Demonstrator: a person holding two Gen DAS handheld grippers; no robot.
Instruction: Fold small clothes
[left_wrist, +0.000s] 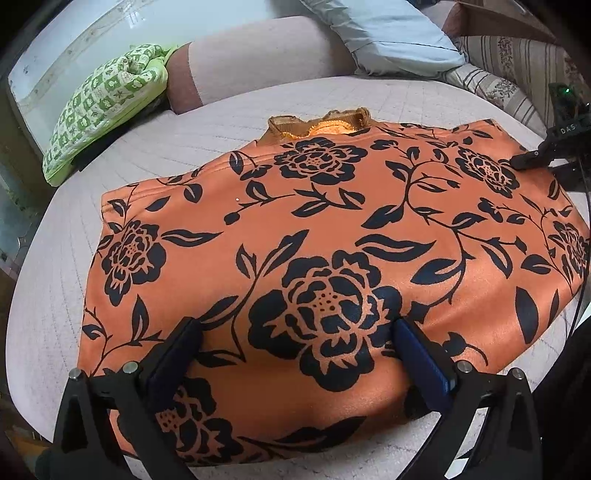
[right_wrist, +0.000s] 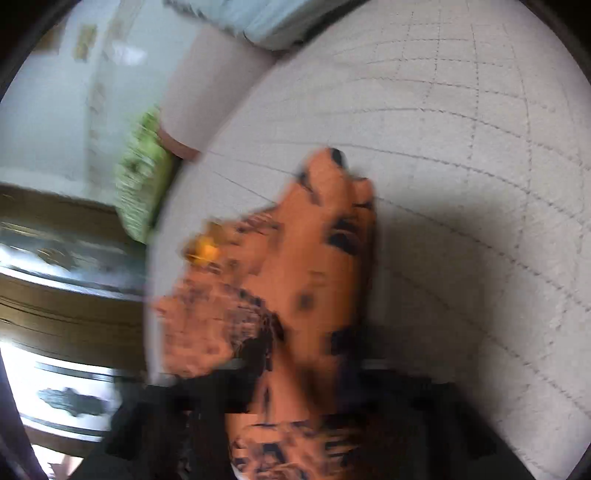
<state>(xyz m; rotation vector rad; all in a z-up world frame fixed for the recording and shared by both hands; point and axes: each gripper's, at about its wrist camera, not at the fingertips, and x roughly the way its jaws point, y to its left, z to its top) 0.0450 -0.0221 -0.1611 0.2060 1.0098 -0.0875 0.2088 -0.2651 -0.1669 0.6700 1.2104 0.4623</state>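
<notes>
An orange garment with black flowers lies spread flat on the pale quilted cushion, its collar at the far edge. My left gripper is open, its two fingers resting on the near part of the cloth. My right gripper shows at the far right in the left wrist view, its tip at the garment's far right corner. The right wrist view is blurred; the orange cloth rises between the right gripper's dark fingers, which appear shut on it.
A green and white patterned cloth lies at the cushion's left edge. A pale blue pillow and a striped cushion sit at the back. A sofa bolster runs behind the quilted cushion.
</notes>
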